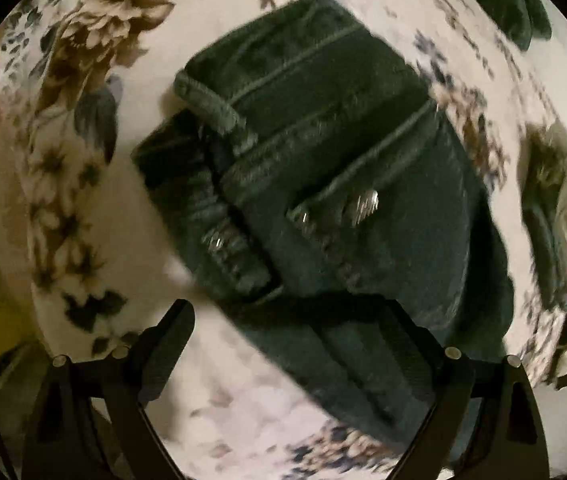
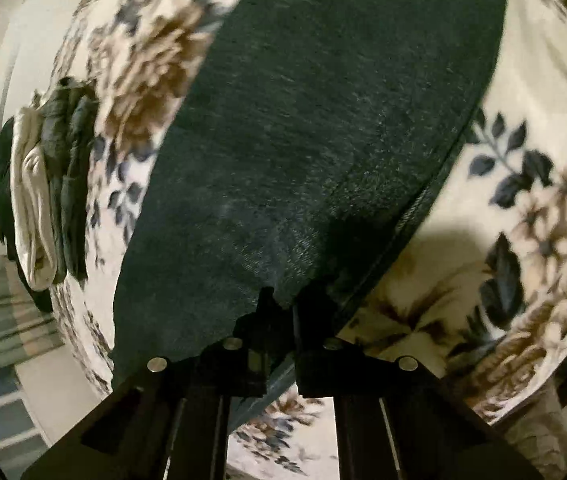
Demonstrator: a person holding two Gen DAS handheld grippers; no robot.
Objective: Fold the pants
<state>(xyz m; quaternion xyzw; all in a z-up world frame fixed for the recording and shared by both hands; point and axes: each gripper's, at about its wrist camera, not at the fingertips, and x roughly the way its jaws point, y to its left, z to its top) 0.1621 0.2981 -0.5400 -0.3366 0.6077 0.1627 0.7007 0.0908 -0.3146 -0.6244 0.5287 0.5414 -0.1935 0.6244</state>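
The dark green pants [image 2: 315,128] lie on the floral blanket [image 2: 523,240], already partly doubled at the waistband [image 1: 207,100]. The right gripper [image 2: 283,304] has its fingers pinched together on the cloth edge; the left gripper [image 1: 287,320] hangs over the waist end, fingers wide apart, holding nothing. The fold looks midway: next, the left should probably close on the waist. Only the left view shows the rivets [image 1: 363,204]; only the right shows the clothes pile [image 2: 43,196] beside the pants.

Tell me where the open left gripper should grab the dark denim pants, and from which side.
Grip the dark denim pants at the thick waistband corner by the belt loop, coming from above over the floral blanket; that corner juts past the fold, so the left gripper could probably straddle it.
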